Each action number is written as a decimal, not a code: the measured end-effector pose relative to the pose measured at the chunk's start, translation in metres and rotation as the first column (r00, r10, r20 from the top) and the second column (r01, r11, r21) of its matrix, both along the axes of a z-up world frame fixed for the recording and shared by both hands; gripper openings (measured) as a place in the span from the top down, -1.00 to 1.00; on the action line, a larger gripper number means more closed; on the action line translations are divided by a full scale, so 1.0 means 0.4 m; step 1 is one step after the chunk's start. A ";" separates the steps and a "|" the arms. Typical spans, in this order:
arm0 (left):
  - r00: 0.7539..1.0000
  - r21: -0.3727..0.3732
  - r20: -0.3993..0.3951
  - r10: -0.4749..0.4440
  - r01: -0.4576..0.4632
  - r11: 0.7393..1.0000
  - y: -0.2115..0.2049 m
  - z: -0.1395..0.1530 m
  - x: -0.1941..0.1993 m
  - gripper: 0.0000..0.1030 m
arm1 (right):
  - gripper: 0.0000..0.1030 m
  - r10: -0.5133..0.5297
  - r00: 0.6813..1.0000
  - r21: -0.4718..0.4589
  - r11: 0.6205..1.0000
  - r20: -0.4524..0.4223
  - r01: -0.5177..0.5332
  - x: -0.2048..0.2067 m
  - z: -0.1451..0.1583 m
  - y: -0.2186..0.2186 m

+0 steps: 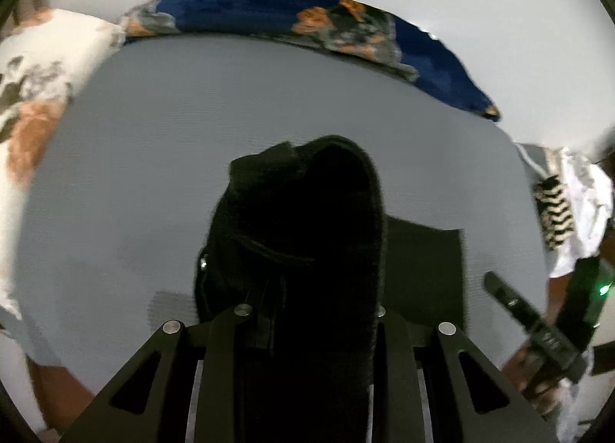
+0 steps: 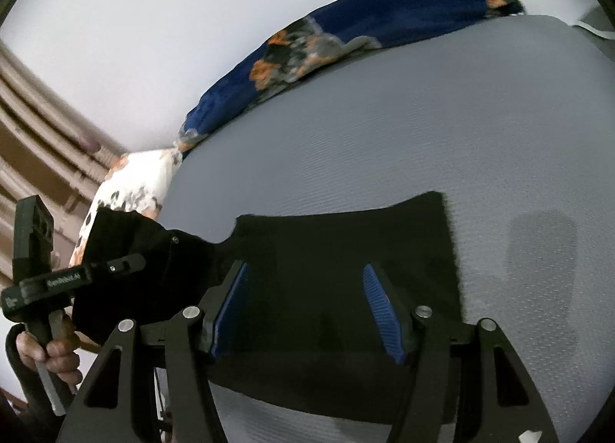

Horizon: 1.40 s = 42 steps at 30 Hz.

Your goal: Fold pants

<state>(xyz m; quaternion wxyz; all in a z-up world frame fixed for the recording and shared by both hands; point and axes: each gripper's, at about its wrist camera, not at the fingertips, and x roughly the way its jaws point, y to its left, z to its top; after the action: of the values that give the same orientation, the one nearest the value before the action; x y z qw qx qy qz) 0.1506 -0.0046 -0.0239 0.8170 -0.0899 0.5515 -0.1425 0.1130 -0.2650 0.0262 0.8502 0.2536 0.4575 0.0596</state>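
The black pants (image 2: 346, 250) lie partly flat on the grey bed (image 2: 423, 135). One end of the pants (image 1: 307, 212) is lifted and bunched, and my left gripper (image 1: 307, 308) is shut on it; the cloth hides its fingertips. In the right wrist view the left gripper (image 2: 127, 262) sits at the left, in a person's hand (image 2: 54, 354), with dark fabric hanging from it. My right gripper (image 2: 303, 270) hovers over the flat part of the pants, its blue pads (image 2: 378, 304) apart with nothing between them. The right gripper (image 1: 499, 285) also shows at the right edge of the left wrist view.
A dark blue floral blanket (image 1: 307, 16) runs along the far edge of the bed against a white wall. A white floral pillow (image 1: 42, 70) lies at the left. A zigzag-patterned cloth (image 1: 553, 208) sits at the right. Brown wooden furniture (image 2: 38, 127) stands beyond the bed.
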 end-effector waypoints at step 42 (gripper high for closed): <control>0.959 -0.036 0.110 -0.262 0.267 0.963 -0.364 -0.063 -0.055 -0.46 | -0.18 -0.065 0.996 0.105 0.992 -0.059 0.070 -0.081 -0.086 -0.152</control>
<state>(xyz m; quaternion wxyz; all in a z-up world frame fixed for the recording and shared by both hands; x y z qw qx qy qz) 0.1288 -0.1502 -0.0493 0.8157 -0.0285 0.5114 -0.2688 0.0805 -0.3256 -0.0080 0.8240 0.3156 0.4680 0.0482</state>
